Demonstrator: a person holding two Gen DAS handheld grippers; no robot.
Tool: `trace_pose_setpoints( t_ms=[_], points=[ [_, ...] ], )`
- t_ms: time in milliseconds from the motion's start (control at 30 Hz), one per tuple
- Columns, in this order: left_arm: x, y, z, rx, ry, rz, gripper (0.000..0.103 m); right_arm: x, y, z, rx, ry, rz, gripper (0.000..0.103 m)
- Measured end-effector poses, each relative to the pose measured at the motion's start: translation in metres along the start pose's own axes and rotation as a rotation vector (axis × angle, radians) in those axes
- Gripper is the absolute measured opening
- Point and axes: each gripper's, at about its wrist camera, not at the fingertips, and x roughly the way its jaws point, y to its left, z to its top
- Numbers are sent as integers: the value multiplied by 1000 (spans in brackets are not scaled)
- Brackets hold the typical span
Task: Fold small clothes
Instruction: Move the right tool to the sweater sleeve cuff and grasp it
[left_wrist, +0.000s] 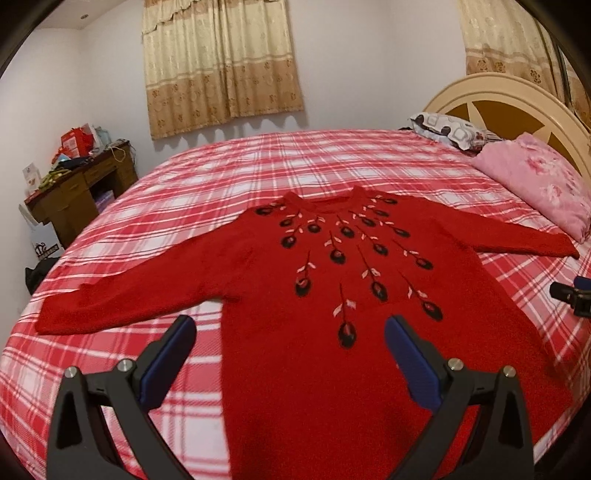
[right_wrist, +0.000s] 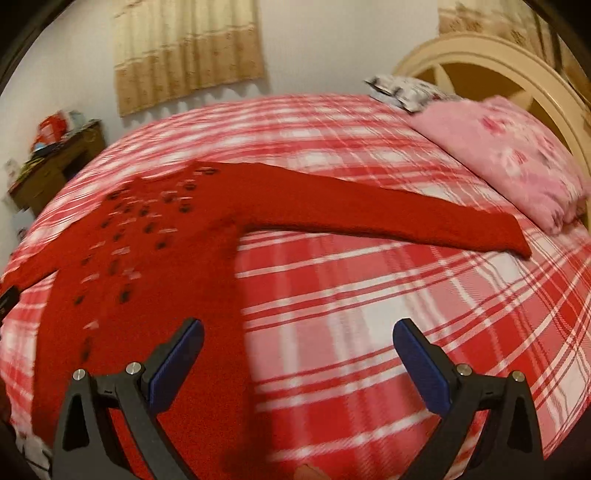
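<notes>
A red knit sweater (left_wrist: 332, 295) with black and pink flower embroidery lies flat, front up, on the plaid bed (left_wrist: 221, 177), both sleeves spread out. My left gripper (left_wrist: 290, 328) is open and empty, hovering over the sweater's lower left body. In the right wrist view the sweater (right_wrist: 155, 258) lies to the left, its right sleeve (right_wrist: 388, 214) stretching toward the pillow. My right gripper (right_wrist: 298, 332) is open and empty above the sweater's right hem edge and the bedsheet (right_wrist: 369, 295). The right gripper also shows at the left wrist view's right edge (left_wrist: 574, 295).
A pink floral pillow (left_wrist: 535, 181) and a patterned pillow (left_wrist: 450, 129) lie by the cream headboard (left_wrist: 517, 96) at the right. A cluttered wooden desk (left_wrist: 81, 184) stands left of the bed. Curtains (left_wrist: 221, 62) hang on the far wall.
</notes>
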Motion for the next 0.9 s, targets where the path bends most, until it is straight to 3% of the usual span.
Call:
trace_pose_setpoints(
  t_ms=[200, 333, 600, 767, 900],
  points=[
    [37, -5, 14, -1, 19, -18, 103, 25, -59, 19, 104, 13, -71, 102],
    [55, -1, 18, -3, 39, 3, 103, 26, -103, 33, 132, -10, -154, 102],
    [75, 13, 28, -36, 39, 63, 103, 33, -206, 60, 317, -41, -249, 102],
    [82, 23, 29, -46, 44, 87, 103, 47, -249, 74, 359, -50, -297, 102],
    [86, 29, 28, -47, 57, 98, 103, 63, -279, 76, 462, -8, -255, 89]
  ],
)
